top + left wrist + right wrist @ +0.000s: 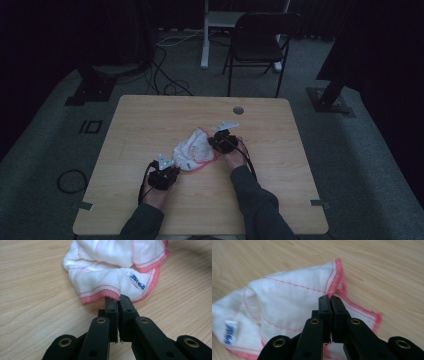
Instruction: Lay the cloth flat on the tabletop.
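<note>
A white cloth (194,150) with a pink hem and thin red stitching lies crumpled on the wooden table (150,125). My left gripper (169,167) is at its near left corner. In the left gripper view the jaws are together, and the left gripper (117,299) pinches the pink hem of the cloth (110,267) beside a small blue-printed label (137,281). My right gripper (214,145) is at the cloth's right side. In the right gripper view the right gripper (329,298) is shut on a raised pink-edged fold of the cloth (287,302).
The tabletop has a round cable hole (238,110) near its far edge. Beyond the table stand a black folding chair (257,40) and a white desk leg (205,35). Cables (165,75) trail over the grey carpet.
</note>
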The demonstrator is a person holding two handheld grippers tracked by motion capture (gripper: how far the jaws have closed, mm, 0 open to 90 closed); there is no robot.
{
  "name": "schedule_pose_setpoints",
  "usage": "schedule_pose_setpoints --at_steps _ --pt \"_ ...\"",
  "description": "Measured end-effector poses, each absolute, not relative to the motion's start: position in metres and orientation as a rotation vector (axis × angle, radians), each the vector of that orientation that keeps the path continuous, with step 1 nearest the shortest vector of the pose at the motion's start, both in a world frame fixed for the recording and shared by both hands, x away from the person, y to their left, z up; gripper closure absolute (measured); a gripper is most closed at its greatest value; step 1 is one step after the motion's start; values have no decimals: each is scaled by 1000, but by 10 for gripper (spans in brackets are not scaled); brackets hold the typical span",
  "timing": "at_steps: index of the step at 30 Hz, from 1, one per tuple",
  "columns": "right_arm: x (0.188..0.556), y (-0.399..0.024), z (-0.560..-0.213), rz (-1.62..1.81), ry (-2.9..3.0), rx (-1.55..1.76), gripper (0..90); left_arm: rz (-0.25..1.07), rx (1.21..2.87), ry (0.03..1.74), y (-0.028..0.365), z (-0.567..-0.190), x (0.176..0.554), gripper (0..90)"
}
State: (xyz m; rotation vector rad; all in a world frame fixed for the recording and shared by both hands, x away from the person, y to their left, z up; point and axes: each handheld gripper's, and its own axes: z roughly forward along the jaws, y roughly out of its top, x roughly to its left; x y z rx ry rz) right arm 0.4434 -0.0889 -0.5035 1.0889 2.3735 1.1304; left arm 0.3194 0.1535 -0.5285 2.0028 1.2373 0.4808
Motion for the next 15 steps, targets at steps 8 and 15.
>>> schedule_pose_setpoints --at_steps 8,15 --pt "444 -113 -501 1086 2343 1114 891 483 1992 1265 161 -530 320 877" --pt "446 -137 -504 1050 2309 1174 891 487 1987 1291 170 -531 321 877"
